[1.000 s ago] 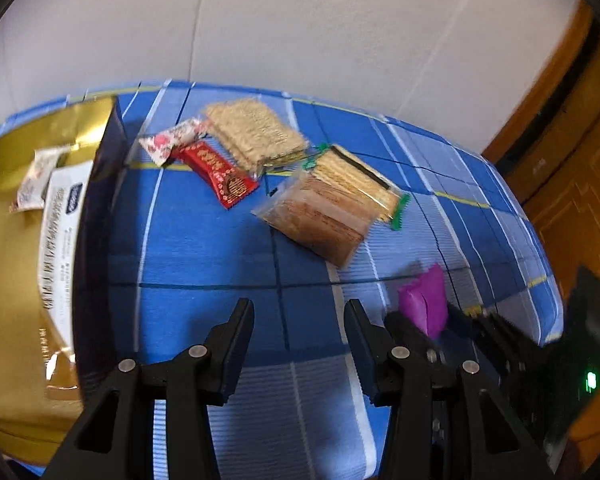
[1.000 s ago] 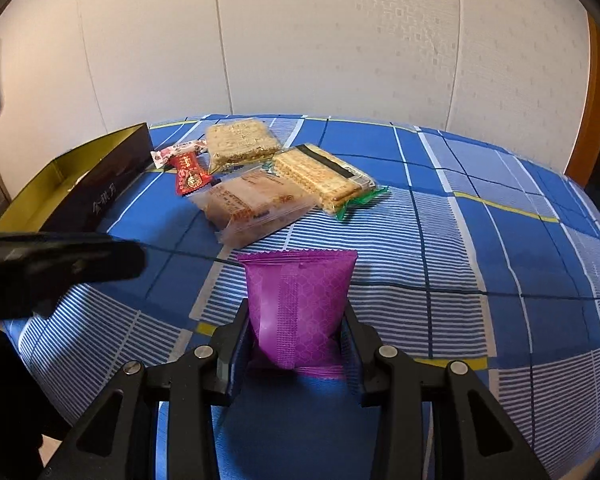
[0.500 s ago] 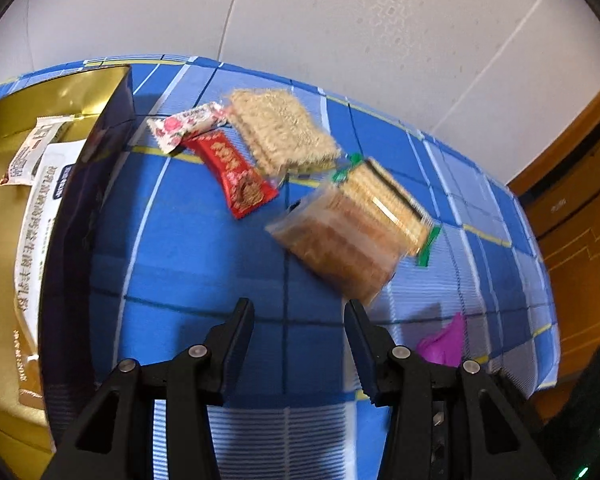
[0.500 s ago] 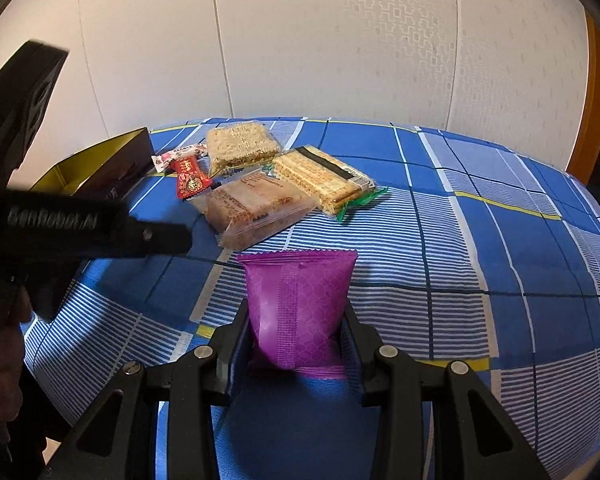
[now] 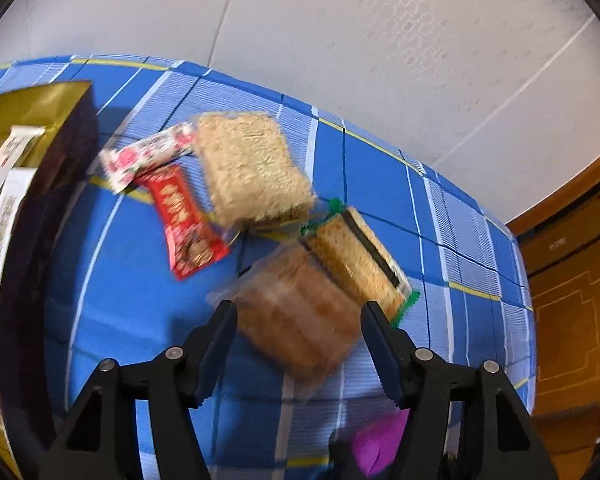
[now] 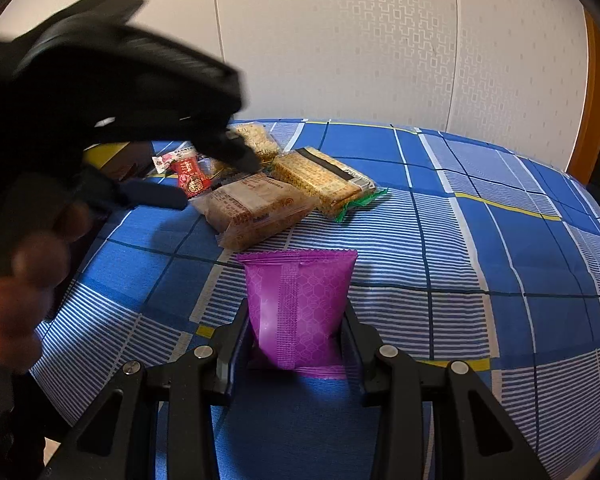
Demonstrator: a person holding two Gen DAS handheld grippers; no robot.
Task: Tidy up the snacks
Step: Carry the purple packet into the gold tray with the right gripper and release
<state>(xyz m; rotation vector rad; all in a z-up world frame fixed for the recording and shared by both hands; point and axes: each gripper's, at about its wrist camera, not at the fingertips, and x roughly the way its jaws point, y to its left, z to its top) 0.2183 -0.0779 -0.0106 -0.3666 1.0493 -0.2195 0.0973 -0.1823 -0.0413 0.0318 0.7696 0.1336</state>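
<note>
Your right gripper (image 6: 296,320) pinches purple packet (image 6: 298,308); left gripper (image 5: 296,316) spread over brown packet (image 5: 300,316); five snacks unboxed, gold box (image 5: 24,108) part-filled

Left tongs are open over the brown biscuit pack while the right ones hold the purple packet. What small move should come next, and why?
Probably lower the left tongs onto the brown biscuit pack and close. They are open and the pack sits framed between the fingers, ungrasped. The right tongs already pinch the purple packet, and the gold box lies to the left.
</note>
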